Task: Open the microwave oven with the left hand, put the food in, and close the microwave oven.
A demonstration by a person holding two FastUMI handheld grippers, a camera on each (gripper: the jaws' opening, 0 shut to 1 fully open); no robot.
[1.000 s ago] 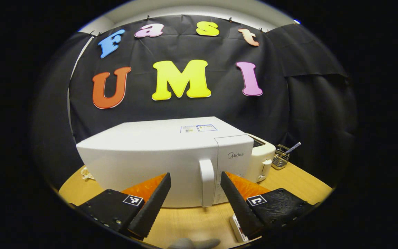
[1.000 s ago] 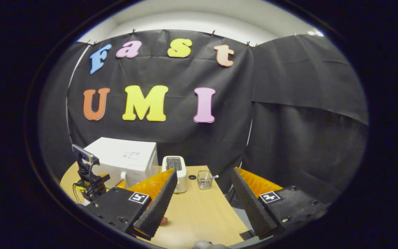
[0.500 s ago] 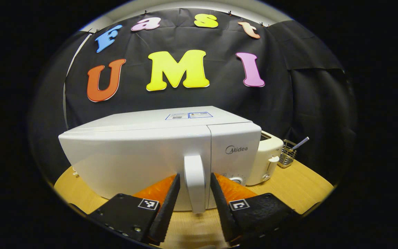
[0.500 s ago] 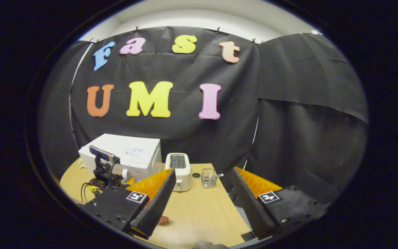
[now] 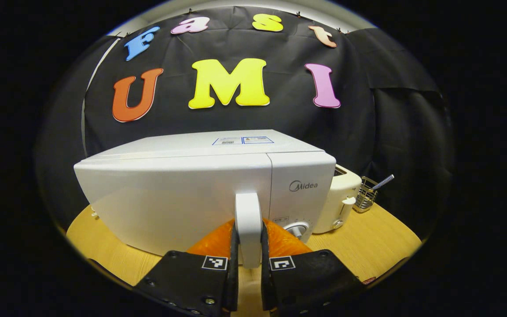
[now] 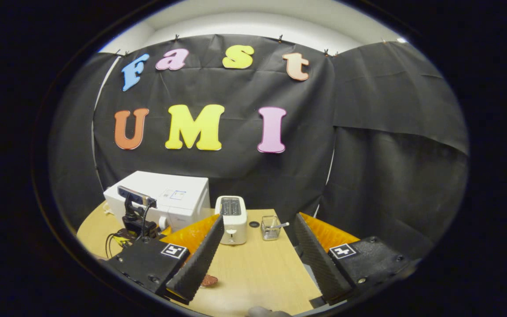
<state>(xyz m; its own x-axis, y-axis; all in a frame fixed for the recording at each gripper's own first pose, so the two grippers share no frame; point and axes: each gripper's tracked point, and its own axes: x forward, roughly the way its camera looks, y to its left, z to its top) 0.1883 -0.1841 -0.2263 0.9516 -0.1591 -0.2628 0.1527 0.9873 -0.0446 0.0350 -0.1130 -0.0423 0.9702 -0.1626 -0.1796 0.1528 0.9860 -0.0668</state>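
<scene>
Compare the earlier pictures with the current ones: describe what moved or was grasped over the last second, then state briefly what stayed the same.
The left gripper moved forward to the microwave and closed its fingers onto the door handle, one on each side. The door remains shut. The right gripper stayed open above the table, and the toaster and wire basket kept their places.

Wooden table (image 6: 253, 273), microwave (image 5: 174, 198), toaster (image 6: 231, 219), wire basket (image 6: 270, 228), (perhaps food (image 6: 210, 280))
</scene>
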